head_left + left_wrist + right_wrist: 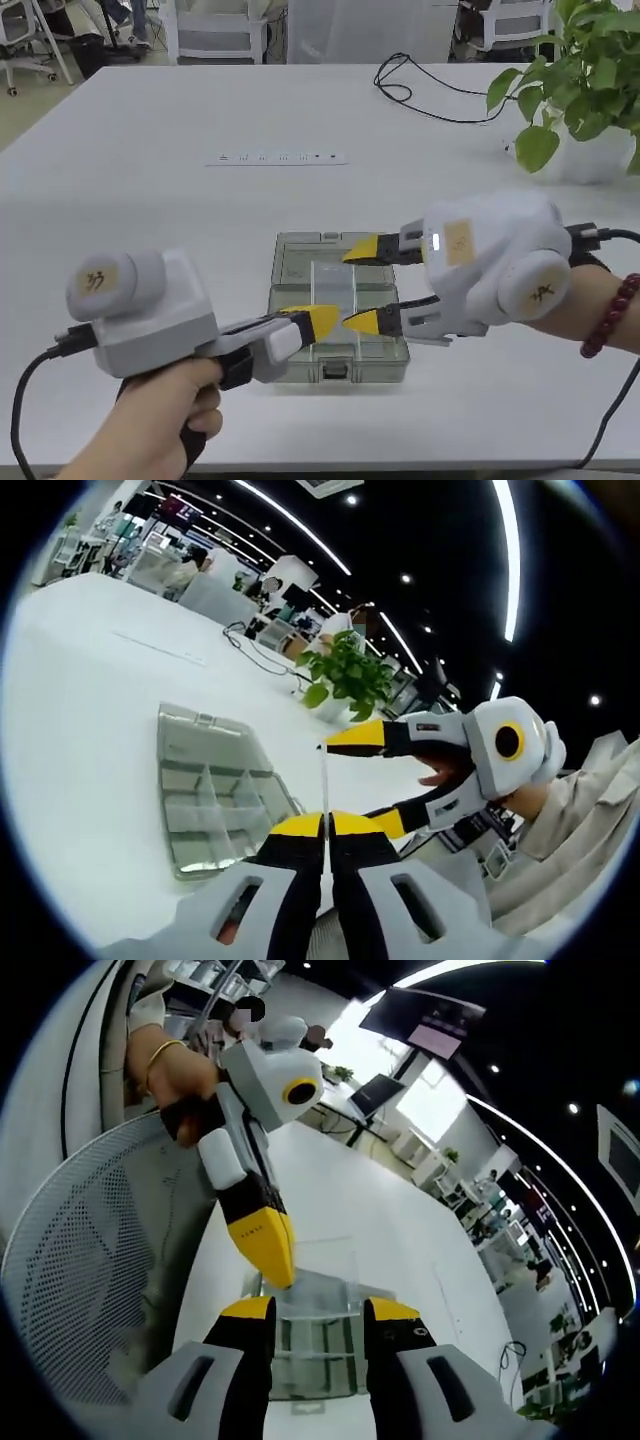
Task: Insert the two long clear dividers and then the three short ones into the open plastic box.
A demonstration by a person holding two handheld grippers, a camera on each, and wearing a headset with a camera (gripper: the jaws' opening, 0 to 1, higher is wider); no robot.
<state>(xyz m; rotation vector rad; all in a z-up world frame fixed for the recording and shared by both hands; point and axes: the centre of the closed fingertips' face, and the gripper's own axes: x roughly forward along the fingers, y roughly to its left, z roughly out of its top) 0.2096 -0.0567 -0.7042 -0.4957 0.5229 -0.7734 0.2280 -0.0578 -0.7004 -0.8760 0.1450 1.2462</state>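
Your left tongs (322, 319) are pinched shut on a thin clear plastic divider (325, 1260), just above the open see-through plastic box (292, 262) on the white counter (150, 180). Your right tongs (352, 288) are wide apart. Some dividers already stand inside the box, so you look partly done.

White left gripper (318, 321), right gripper (362, 285), yellow-tipped jaws.

White table (150, 200), on which are laid: a power strip (277, 158), flat at mid-table; a black cable (420, 92), looped near the far edge. A potted plant (575, 75) is stood at far right. Chairs (215, 30) are ranged beyond.
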